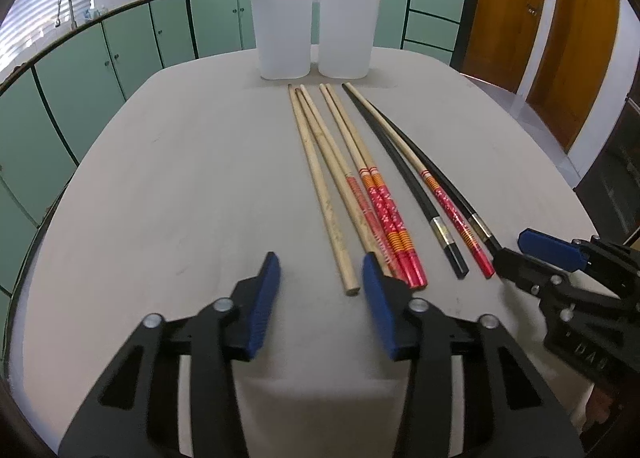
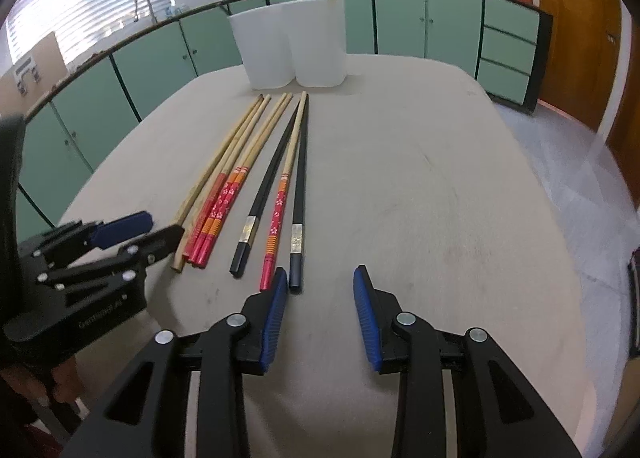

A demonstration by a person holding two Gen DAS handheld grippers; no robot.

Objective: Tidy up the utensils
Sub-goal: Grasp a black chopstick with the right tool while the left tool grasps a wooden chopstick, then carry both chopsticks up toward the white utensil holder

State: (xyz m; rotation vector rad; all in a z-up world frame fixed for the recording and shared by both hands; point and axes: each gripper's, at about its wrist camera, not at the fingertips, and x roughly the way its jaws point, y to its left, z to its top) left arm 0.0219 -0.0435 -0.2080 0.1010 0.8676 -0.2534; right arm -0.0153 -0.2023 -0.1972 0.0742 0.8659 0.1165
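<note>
Quickly, left wrist view first:
left gripper (image 1: 320, 278): jaws spread wide, nothing between them, low over the counter (image 1: 168, 185) at the near ends of the chopsticks.
plain wooden chopsticks (image 1: 320, 185): leftmost of the row, lying flat, tips toward the white holder.
red-patterned chopsticks (image 1: 390, 217): pair just right of the plain ones, touching each other; right blue pad overlaps their near ends.
black chopsticks (image 1: 400, 161): two, metal band near the butt; a single red-patterned stick lies between them.
white holder (image 1: 316, 31): two-compartment tub at the far edge of the counter, something sticking out at its rim, too small to tell.
right gripper (image 1: 524, 254): enters from the right, beside the butt of the rightmost black stick; jaw state unclear from this side.
writing: embossed letters on right gripper body, only "DA" readable.

Right wrist view:
right gripper (image 2: 320, 282): jaws wide apart, empty, left pad just beside the butt of the rightmost black stick.
left gripper (image 2: 152, 232): seen side-on at the left, near the plain sticks' butts.
chopsticks (image 2: 240, 185): same row, here left of centre.
white holder (image 2: 294, 45): far end.
writing: lettering on left gripper body, blurred, unreadable.
only in this view: cardboard box (image 2: 34, 65) at far left; bare right half of counter (image 2: 440, 177).
only in left view: wooden doors (image 1: 560, 29).
</note>
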